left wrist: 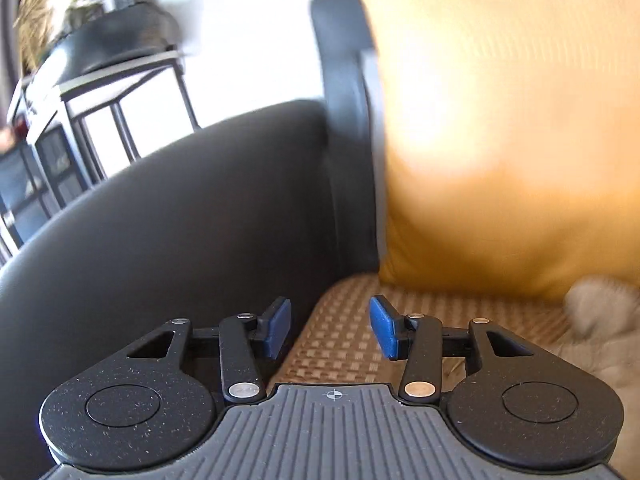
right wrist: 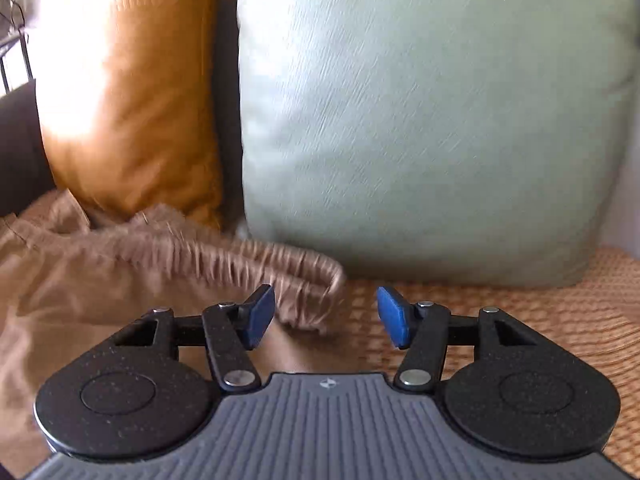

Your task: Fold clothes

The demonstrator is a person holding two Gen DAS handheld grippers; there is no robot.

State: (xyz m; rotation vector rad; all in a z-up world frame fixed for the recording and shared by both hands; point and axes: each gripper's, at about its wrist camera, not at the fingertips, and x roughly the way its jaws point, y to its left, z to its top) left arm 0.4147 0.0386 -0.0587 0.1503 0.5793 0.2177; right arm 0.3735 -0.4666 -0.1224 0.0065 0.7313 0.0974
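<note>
A tan garment with a gathered elastic waistband lies crumpled on the woven seat cover in the right wrist view. My right gripper is open and empty, just in front of the waistband's right end. My left gripper is open and empty above the woven cover, beside the sofa's black armrest. A pale, blurred piece of cloth shows at the right edge of the left wrist view.
A mustard cushion leans on the sofa back; it also shows in the right wrist view. A pale green cushion stands beside it. A black metal side table with a plant stands beyond the armrest.
</note>
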